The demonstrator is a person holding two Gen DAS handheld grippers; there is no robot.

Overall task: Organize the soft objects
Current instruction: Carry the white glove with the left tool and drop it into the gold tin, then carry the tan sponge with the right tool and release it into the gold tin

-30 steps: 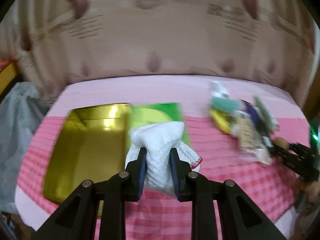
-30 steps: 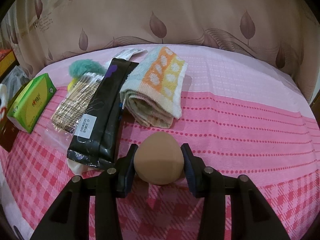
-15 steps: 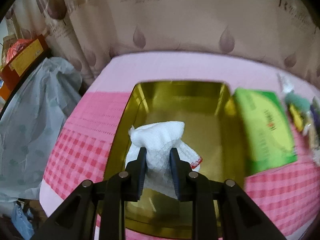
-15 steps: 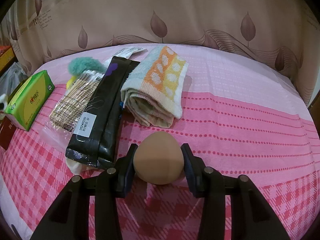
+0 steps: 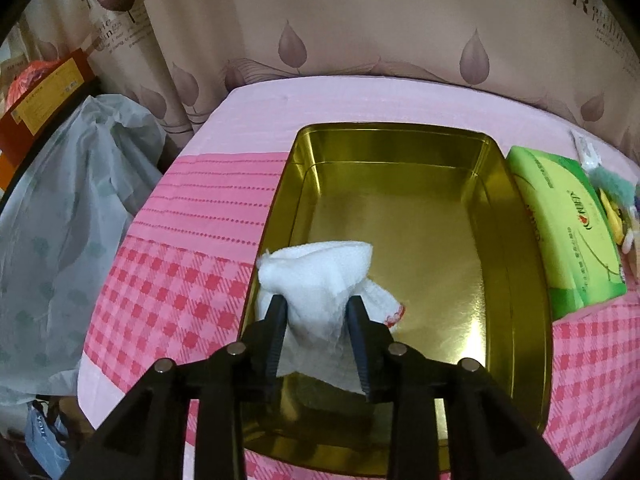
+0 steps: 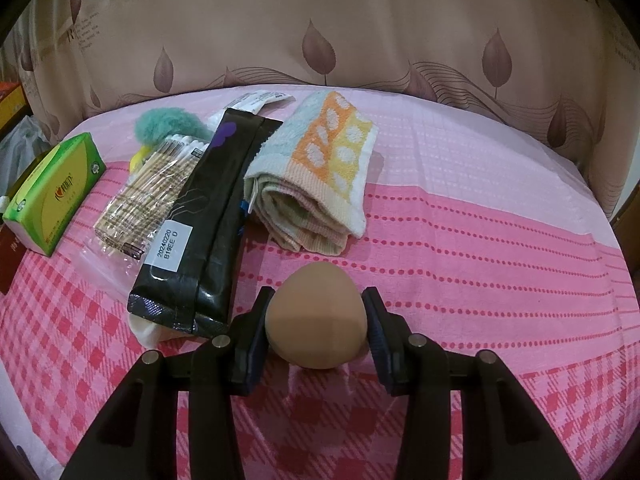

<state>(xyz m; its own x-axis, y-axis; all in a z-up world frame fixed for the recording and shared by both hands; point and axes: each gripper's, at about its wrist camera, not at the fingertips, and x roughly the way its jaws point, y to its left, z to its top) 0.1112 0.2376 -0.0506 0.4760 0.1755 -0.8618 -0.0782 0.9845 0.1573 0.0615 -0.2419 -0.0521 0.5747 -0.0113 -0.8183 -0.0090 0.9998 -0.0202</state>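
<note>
Gold tin (image 5: 496, 216); white cloth (image 5: 320, 276); tan sponge (image 6: 316, 320) — pink checked surface (image 6: 500, 280); green tissue pack (image 5: 568, 236); orange-yellow dotted towel (image 6: 320, 168).

cloth (image 5: 320, 280): white, waffle-textured, bunched, with a red-stitched edge showing at its right; sits between the left fingers (image 5: 276, 320), spilling ahead of and below them, over the near left corner of the tin
tin (image 5: 516, 240): gold, rectangular, open, shiny inside; lies ahead of and under the left fingers
sponge (image 6: 316, 316): tan, egg-shaped, smooth; pinched between the right fingers (image 6: 374, 320), narrow end pointing away
towel (image 6: 320, 172): folded, pale blue, orange and yellow with white spots; lies flat on the bench just ahead of the right fingers
pom-pom (image 6: 168, 128): teal, fluffy; far ahead and left of the right fingers
</note>
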